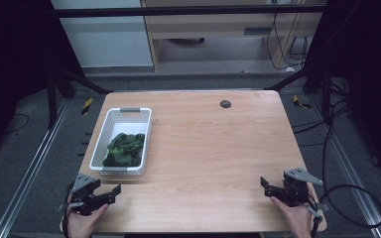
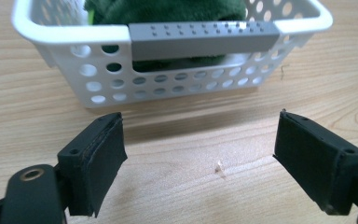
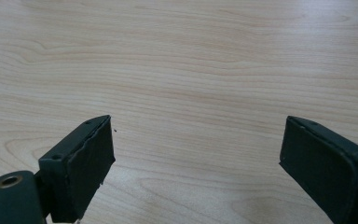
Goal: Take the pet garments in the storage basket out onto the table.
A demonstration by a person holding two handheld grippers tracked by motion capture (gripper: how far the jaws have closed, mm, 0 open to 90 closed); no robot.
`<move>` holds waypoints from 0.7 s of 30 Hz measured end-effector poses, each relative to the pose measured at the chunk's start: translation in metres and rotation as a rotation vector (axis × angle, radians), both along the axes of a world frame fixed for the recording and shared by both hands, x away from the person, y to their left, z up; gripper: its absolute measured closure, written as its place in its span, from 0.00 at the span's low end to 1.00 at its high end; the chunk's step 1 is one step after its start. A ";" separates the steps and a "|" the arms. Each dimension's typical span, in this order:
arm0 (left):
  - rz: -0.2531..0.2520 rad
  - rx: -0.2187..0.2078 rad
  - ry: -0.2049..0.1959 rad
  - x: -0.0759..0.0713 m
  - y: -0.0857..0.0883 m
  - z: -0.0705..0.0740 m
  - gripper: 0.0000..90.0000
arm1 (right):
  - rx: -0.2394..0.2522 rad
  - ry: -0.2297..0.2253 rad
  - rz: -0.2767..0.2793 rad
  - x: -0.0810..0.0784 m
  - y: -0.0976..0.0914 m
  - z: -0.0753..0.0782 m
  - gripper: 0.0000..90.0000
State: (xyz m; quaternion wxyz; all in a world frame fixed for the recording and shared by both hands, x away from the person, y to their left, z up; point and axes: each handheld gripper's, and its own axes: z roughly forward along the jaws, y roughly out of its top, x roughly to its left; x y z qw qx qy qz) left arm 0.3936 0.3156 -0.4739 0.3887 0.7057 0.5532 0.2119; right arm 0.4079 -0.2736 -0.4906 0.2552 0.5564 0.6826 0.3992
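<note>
While both hands are resting at the worktop's (image 1: 203,148) near edge, the left gripper (image 1: 110,192) is gaping wide and gripping nothing, just before the white perforated basket (image 1: 110,130) holding a green cloth (image 1: 125,148) near the left edge; the right gripper (image 1: 267,186) is likewise standing wide, empty, at the near right corner.

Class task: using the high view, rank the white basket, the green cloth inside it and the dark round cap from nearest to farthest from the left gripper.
1. White basket, just ahead of the left gripper.
2. Green cloth, inside it.
3. Dark round cap, far edge, right.
</note>
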 end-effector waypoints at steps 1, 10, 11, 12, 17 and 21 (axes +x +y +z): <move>0.002 -0.001 -0.003 -0.001 0.000 0.001 0.17 | 0.000 0.000 0.005 0.000 0.000 0.000 0.11; 0.013 -0.034 -0.068 -0.010 -0.001 0.018 0.19 | -0.001 -0.011 0.033 -0.006 0.002 0.003 0.12; 0.012 -0.039 -0.079 -0.011 -0.001 0.020 0.19 | 0.002 -0.013 0.035 -0.007 0.002 0.004 0.11; 0.010 -0.042 -0.084 -0.011 -0.001 0.022 0.19 | 0.001 -0.016 0.035 -0.007 0.002 0.004 0.11; 0.003 -0.044 -0.107 -0.013 -0.002 0.032 0.19 | -0.008 -0.019 0.044 -0.007 0.004 0.004 0.11; -0.003 -0.054 -0.128 -0.015 -0.002 0.041 0.19 | -0.007 -0.018 0.045 -0.008 0.005 0.004 0.11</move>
